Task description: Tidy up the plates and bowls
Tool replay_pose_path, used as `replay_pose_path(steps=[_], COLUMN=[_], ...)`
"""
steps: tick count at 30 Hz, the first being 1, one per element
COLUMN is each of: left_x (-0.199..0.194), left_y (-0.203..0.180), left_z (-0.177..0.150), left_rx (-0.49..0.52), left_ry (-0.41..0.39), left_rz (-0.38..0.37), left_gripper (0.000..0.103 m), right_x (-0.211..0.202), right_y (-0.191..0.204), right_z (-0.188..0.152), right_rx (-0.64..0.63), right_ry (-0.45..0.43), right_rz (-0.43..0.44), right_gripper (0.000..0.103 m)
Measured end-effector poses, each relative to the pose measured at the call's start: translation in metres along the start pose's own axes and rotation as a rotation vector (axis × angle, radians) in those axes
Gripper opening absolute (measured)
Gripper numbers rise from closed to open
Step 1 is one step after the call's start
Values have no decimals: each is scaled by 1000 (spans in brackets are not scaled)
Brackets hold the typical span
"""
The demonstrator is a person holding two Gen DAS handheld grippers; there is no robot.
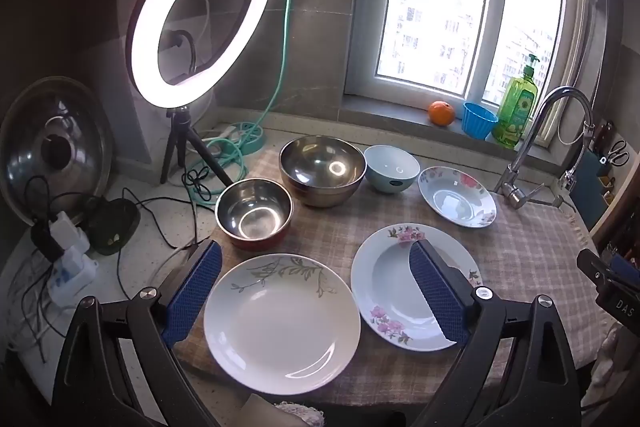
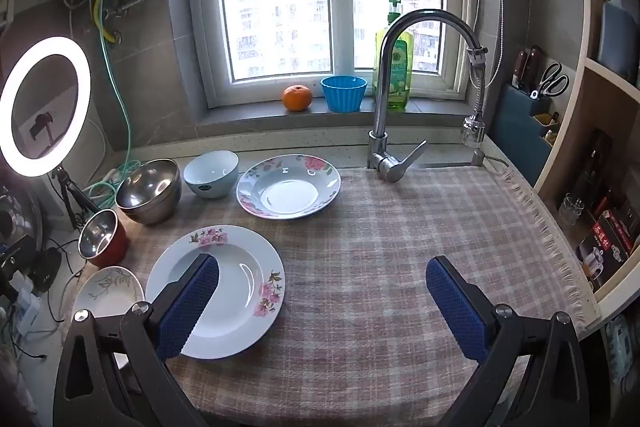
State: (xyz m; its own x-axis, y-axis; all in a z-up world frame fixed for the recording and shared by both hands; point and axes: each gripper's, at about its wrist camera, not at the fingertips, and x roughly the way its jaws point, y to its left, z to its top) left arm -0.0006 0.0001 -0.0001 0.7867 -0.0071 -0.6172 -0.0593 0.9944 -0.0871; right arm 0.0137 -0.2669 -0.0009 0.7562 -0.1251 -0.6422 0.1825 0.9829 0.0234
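Note:
On the checked cloth [image 1: 520, 247] lie a white leaf-pattern plate [image 1: 282, 323], a large pink-flower plate [image 1: 394, 287] and a smaller flowered deep plate [image 1: 458, 201]. Behind them stand a red-sided steel bowl [image 1: 254, 213], a bigger steel bowl [image 1: 322, 171] and a pale blue bowl [image 1: 392, 167]. My left gripper [image 1: 316, 263] hangs open above the leaf plate, holding nothing. My right gripper [image 2: 322, 277] is open over bare cloth [image 2: 380, 247], its left finger in front of the large flower plate [image 2: 240, 279]. The small flowered plate [image 2: 288, 191] and pale blue bowl [image 2: 212, 173] sit farther back.
A lit ring light [image 1: 200, 15] on a tripod, cables and chargers [image 1: 68, 247] crowd the left counter. A tap [image 2: 396, 95] stands behind the cloth. The sill holds an orange [image 2: 297, 97], a blue cup [image 2: 344, 93] and a soap bottle [image 2: 394, 67]. Shelves [image 2: 592, 187] line the right.

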Motion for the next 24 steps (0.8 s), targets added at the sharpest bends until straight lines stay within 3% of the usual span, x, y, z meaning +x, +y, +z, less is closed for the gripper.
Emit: replay_pose_path(steps=[24], left_x=[9], left_y=[-9], left_z=[2], left_rx=[13], left_ry=[30], left_rz=[-18], left_gripper=[95], right_x=[7], right_y=[-3], right_z=[0], right_rx=[7], right_ry=[14], right_rz=[-26], right_gripper=[103])
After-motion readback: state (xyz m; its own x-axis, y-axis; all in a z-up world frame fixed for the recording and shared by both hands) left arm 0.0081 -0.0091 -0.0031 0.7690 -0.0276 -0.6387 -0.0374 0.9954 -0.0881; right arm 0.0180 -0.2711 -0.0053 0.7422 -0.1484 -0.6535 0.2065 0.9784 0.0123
